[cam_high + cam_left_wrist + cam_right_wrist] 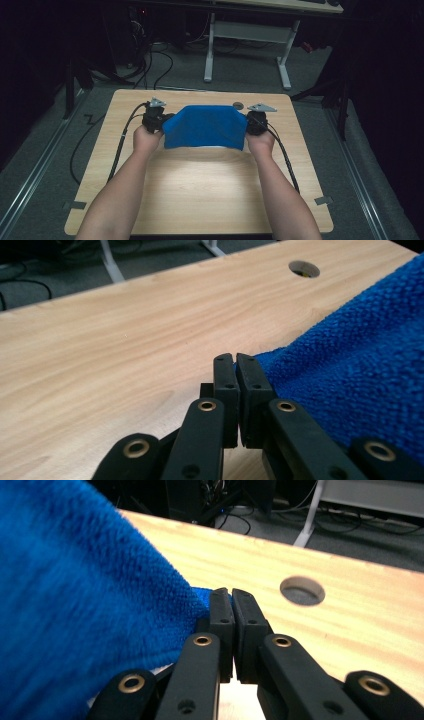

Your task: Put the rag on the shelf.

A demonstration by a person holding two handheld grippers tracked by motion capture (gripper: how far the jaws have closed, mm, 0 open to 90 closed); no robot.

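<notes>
A blue terry cloth (205,127) is stretched between the two grippers over the far half of a light wooden table (200,190). The left gripper (159,120) grips the cloth at its left corner; the right gripper (251,122) grips it at its right corner. In the high view, the cloth hangs as a broad panel, with its upper edge spanning from one gripper to the other and its lower edge near the tabletop.

In the left gripper view, the left gripper (235,365) has its jaws clamped together, with the cloth's (360,370) corner pinched between the pads at the tips. In the right gripper view, the right gripper (231,600) is likewise clamped, with a blue corner of the cloth (75,605) caught between its pads.

A round cable hole (238,105) sits in the tabletop just beyond the cloth's upper edge, near the right gripper. The person's forearms enter from the near edge of the table, one hand behind each gripper. A white desk frame (247,45) stands on the grey floor beyond the table.
</notes>
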